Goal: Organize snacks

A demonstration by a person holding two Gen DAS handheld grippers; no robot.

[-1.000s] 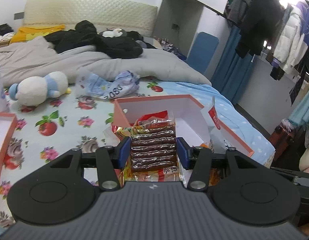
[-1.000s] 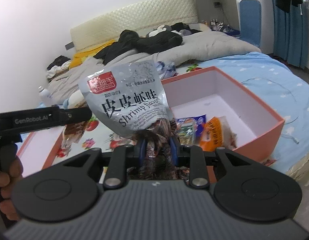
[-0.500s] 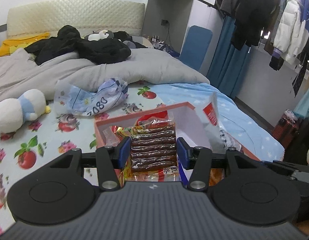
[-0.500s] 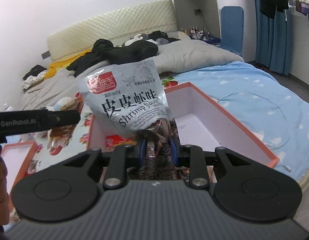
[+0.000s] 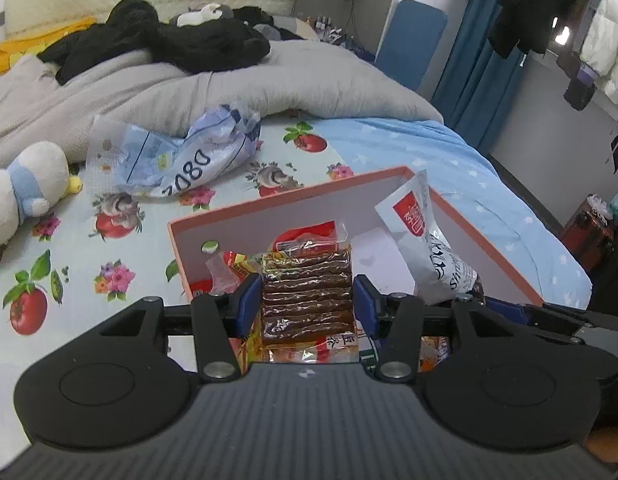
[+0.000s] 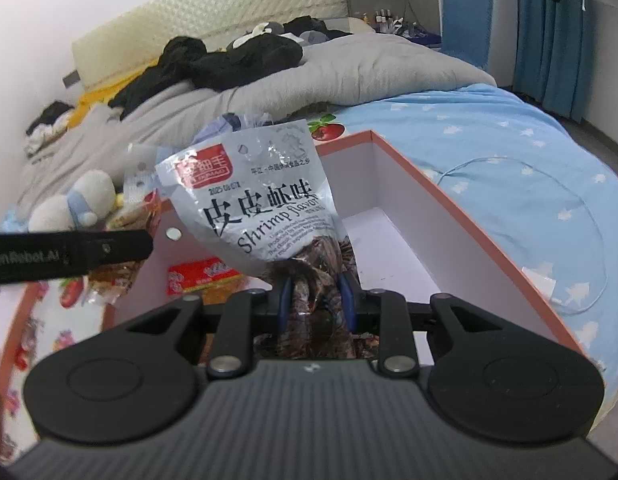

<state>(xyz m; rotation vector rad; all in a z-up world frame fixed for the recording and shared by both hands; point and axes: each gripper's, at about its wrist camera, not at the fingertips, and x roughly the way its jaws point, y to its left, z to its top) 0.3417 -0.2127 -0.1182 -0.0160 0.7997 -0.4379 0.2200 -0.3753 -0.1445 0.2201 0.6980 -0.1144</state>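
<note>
My left gripper (image 5: 307,300) is shut on a clear packet of brown snack strips (image 5: 307,290), held over the near left corner of the orange box (image 5: 293,196) with its white inside. My right gripper (image 6: 315,296) is shut on the crumpled bottom of a silver shrimp-flavour bag (image 6: 253,196), which stands upright above the same orange box (image 6: 433,196). That silver bag (image 5: 425,240) also shows at the right of the left wrist view. The left gripper's black arm (image 6: 69,256) crosses the right wrist view at the left. Red and yellow snack packets (image 6: 201,274) lie in the box.
The box sits on a flowered sheet (image 5: 69,240) on a bed. A crumpled blue-white plastic bag (image 5: 181,160) and a plush toy (image 5: 21,188) lie beyond it. A grey duvet (image 5: 189,92) with black clothes covers the far side. The blue sheet edge (image 6: 529,168) drops at the right.
Both grippers have moved forward and down over the orange box, each with its packet still held. The box now fills more of both views.
</note>
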